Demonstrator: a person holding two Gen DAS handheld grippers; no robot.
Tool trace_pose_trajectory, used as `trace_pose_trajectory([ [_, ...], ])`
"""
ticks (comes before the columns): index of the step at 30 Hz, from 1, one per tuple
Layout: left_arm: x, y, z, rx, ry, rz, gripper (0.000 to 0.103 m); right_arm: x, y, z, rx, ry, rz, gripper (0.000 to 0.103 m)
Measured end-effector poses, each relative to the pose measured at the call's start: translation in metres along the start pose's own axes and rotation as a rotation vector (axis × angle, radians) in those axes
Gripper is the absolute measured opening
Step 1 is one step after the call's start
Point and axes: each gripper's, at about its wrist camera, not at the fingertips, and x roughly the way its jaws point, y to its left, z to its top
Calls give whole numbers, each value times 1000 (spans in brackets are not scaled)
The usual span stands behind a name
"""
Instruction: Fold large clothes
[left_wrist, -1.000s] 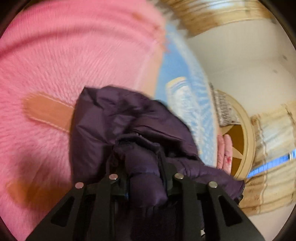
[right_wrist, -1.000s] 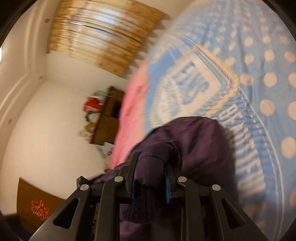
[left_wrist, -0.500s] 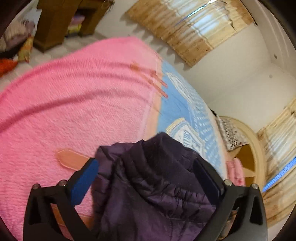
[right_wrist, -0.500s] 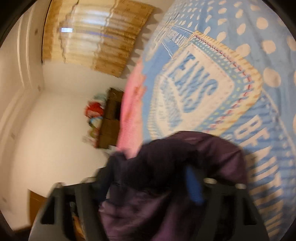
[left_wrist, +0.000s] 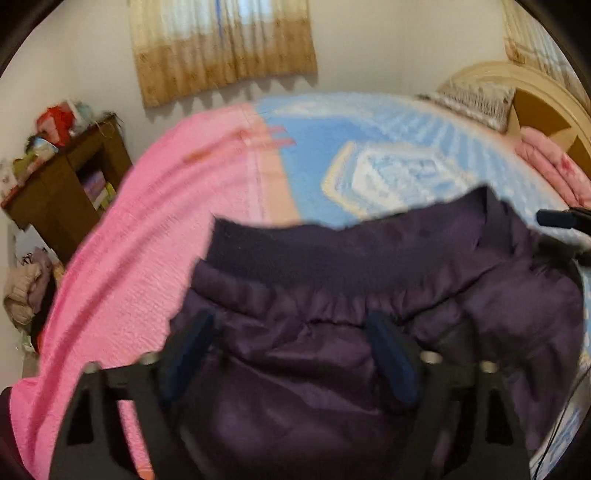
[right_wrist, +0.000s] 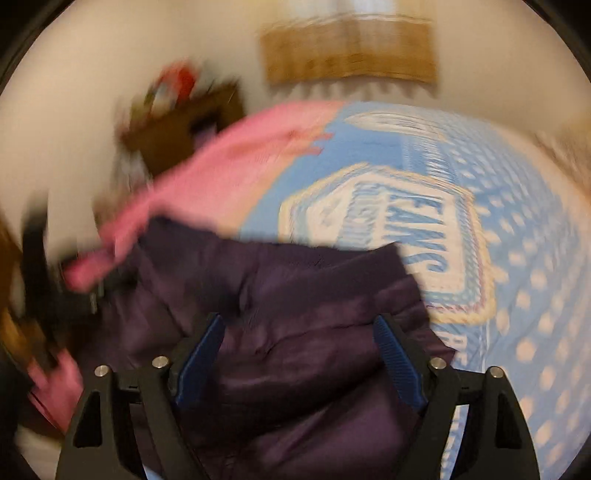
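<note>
A dark purple puffer jacket (left_wrist: 332, 295) lies bunched on the bed, its ribbed hem across the far side; it also shows in the right wrist view (right_wrist: 314, 332). My left gripper (left_wrist: 288, 332) is open and empty, its blue pads spread wide just above the jacket. My right gripper (right_wrist: 299, 336) is open and empty too, over the same jacket. The right gripper's tip (left_wrist: 557, 219) shows at the right edge of the left wrist view. Both views are motion-blurred.
The bed has a pink blanket (left_wrist: 155, 229) on its left and a blue dotted printed cover (right_wrist: 498, 229) on its right. A brown shelf unit (left_wrist: 70, 184) with clutter stands left by the wall. A headboard (left_wrist: 535, 99) and pillows are far right.
Both grippers have opened and let go of the jacket, which now lies spread wider on the bed. Both cameras have tilted up and pulled back.
</note>
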Motion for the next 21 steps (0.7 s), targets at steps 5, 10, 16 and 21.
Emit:
trace_pose_trajectory([
  [5, -2, 2, -12, -3, -37, -64, 27, 3, 9, -14, -15, -48, -86, 31],
  [10, -36, 8, -3, -25, -146, -79, 18, -49, 1, -2, 12, -194, -67, 25],
  [16, -47, 22, 18, -153, -254, -63, 17, -59, 3, 17, 58, -316, -152, 23],
  [21, -13, 17, 28, -116, -236, 27, 17, -20, -14, 24, 136, -264, -187, 23],
])
